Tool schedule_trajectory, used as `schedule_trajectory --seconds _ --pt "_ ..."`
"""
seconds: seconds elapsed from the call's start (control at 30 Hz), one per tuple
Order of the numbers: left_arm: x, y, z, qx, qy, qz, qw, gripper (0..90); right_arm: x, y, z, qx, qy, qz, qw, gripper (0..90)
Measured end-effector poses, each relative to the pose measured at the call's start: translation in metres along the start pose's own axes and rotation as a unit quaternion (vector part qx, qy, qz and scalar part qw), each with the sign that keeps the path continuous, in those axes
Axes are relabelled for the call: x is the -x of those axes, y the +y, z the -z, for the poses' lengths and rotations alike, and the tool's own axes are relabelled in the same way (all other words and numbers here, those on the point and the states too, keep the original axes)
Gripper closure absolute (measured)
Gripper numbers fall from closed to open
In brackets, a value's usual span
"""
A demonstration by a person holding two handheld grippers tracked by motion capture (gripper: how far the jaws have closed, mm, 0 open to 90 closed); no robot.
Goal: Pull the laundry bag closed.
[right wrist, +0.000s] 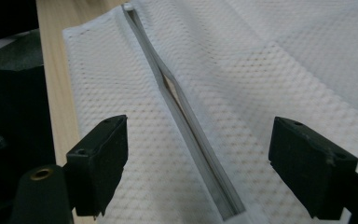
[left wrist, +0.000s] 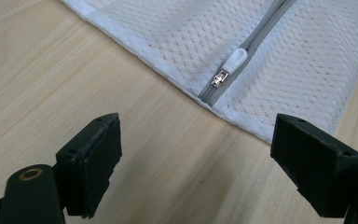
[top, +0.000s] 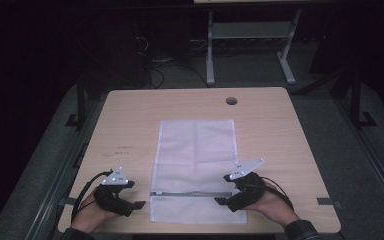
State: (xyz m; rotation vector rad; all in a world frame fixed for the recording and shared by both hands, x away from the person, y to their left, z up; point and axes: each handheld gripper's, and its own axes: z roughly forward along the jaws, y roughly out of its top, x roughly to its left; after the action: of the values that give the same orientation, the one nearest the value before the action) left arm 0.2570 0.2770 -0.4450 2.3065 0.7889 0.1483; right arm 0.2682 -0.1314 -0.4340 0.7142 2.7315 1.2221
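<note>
A white mesh bag lies flat in the middle of the wooden table, and a grey zipper runs across its near end. My left gripper rests on the table just left of the bag, open with nothing between its jaws. In the left gripper view, the left gripper faces the zipper's white pull at the bag's edge. My right gripper stands open over the zipper's right end. In the right gripper view, the right gripper straddles the zipper, which gapes slightly partway along.
A round cable hole sits near the table's far edge. Bare wood lies on both sides of the bag. Beyond the table are a dark floor with cables and the white legs of another desk.
</note>
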Motion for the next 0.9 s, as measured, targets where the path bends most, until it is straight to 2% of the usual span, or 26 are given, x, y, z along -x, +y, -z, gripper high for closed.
schedule_trajectory --seconds 0.37,0.57,0.9 --pt "0.000 0.000 0.000 -0.001 -0.003 0.000 1.0000 15.6 -0.009 0.016 -0.018 -0.005 0.015 0.024 0.9996 20.6" --pt "0.000 0.000 0.000 0.000 -0.003 -0.001 1.0000 15.6 -0.011 0.022 -0.024 -0.003 0.021 0.030 0.9993 21.4" --pt "-0.001 0.000 0.001 0.000 -0.003 -0.001 1.0000 15.6 -0.013 0.035 -0.033 0.003 0.033 0.043 0.9985 28.8"
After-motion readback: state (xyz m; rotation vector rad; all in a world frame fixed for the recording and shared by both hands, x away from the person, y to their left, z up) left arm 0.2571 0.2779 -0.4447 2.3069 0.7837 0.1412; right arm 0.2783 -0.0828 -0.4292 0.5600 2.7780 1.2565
